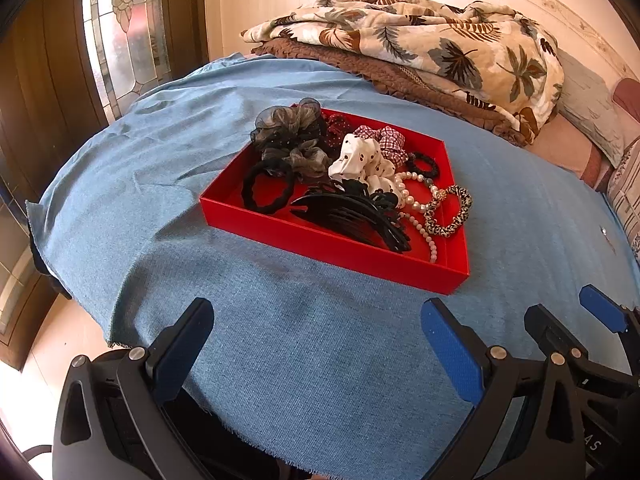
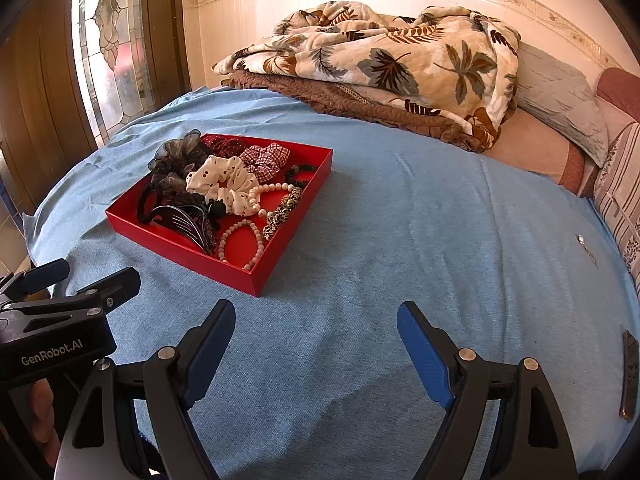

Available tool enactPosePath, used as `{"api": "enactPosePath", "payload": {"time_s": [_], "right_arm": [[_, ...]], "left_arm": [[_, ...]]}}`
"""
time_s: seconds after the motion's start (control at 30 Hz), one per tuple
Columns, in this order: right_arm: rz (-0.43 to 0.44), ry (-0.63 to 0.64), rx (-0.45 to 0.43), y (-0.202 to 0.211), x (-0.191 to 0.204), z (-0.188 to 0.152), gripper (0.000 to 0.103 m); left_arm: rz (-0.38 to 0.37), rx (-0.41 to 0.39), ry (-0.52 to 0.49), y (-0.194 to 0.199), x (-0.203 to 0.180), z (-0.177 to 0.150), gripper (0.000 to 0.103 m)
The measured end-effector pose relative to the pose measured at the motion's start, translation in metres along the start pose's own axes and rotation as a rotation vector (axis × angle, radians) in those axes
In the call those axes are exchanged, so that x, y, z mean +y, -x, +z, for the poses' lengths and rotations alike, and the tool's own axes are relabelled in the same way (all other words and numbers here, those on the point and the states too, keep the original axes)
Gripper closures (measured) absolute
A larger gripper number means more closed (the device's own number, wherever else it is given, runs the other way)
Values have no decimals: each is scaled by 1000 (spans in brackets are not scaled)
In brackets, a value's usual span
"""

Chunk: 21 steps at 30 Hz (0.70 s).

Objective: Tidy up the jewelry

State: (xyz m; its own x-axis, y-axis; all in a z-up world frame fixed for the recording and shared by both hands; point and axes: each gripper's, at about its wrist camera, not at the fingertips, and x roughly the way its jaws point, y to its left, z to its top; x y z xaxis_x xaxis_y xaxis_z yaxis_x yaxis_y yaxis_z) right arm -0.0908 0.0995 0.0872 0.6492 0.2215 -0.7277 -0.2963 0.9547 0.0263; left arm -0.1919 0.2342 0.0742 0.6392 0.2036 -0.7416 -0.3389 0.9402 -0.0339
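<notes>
Red tray: the red tray lies on the blue cloth, ahead of the fingers of both grippers and apart from them; from the right wrist view it is ahead and to the left of the fingers.
Left gripper: the left gripper hangs over the cloth with its jaws spread wide and nothing between them; the blue pads touch no object.
Right gripper: the right gripper is also wide open and empty, low over bare cloth; it is just beside the left gripper.
Scrunchies: a grey sheer scrunchie, a white dotted scrunchie and a red checked scrunchie fill the far part of the tray, touching each other.
Hair ties: a black hair tie lies at the tray's left side; a small black beaded ring is at the far right.
Hair claw: a black hair claw rests in the near middle of the tray.
Beads: a pearl bracelet, a pink bead bracelet and a leopard-pattern band lie at the tray's right side, close to the near corner.
Behind the tray: a leaf-print blanket is folded on a brown quilt, well beyond the fingers.
Right edge: a dark flat object lies on the cloth to the right of the right fingers; I cannot tell what it is.
</notes>
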Motion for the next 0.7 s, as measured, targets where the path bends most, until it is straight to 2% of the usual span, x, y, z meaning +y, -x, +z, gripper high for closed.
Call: {"api": "enactPosePath", "payload": {"time_s": [0.7], "right_arm": [[40,-31,-47,22,-9,-1,16]], "left_arm": [[52,-62,-22,31,-14,8,0]]}}
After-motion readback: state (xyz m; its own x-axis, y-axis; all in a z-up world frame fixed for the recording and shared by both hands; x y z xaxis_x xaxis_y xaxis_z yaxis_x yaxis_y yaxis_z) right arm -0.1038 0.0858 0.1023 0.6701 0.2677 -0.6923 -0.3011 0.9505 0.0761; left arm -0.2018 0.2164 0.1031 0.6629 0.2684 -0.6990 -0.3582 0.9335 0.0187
